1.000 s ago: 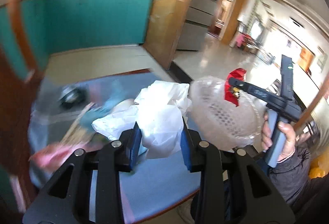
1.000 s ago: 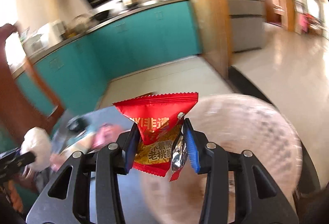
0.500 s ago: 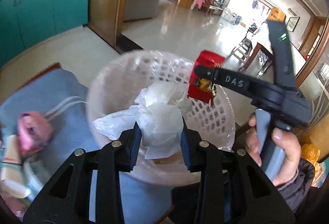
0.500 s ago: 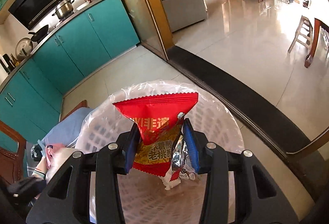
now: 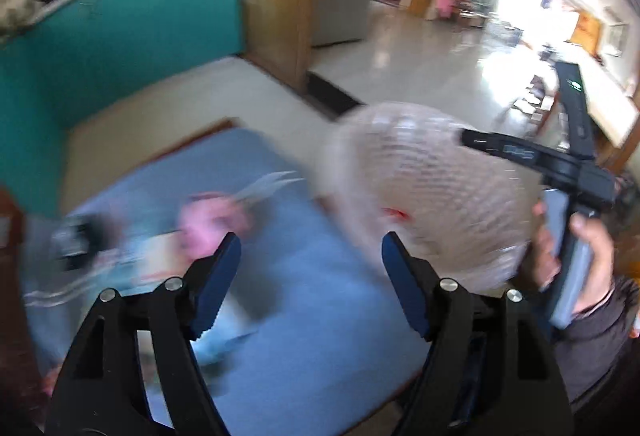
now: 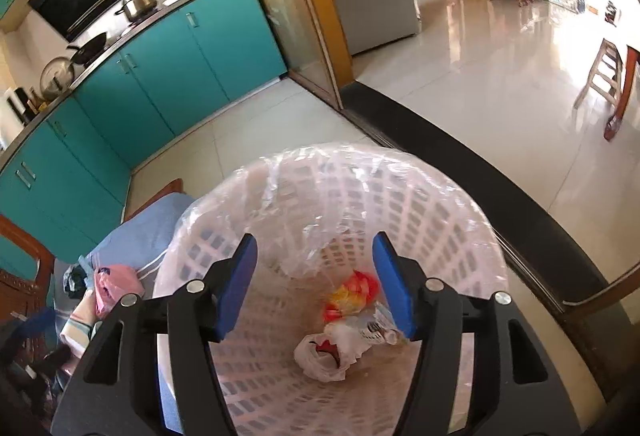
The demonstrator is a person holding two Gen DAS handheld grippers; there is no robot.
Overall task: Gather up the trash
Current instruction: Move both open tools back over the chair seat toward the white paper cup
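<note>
Both claws are letting go over the basket! The right claw (image 6: 314,278) hangs above the white lattice wastebasket (image 6: 452,212), its blue pads spreading wider with nothing between them, and right below sits the red and yellow snack wrapper (image 6: 352,294) beside a crumpled white plastic bag (image 6: 326,354) on the basket floor. The left claw (image 5: 310,270) is opening too, jaws wide apart and empty, the blue-covered bench (image 5: 304,320) beneath it and the basket (image 5: 432,204) off to its right, all smeared by blur. Beyond its tips lies a pink bag (image 5: 208,220), soft and crinkly by the look of it, with more litter farther left, too blurred to name. To do this well, I'd say keep the jaws fully spread before backing off, so the thin clear liner (image 6: 304,196) draped over the rim doesn't snag. The basket is rigid, open-meshed plastic; the film inside is flimsy and wrinkled.
</note>
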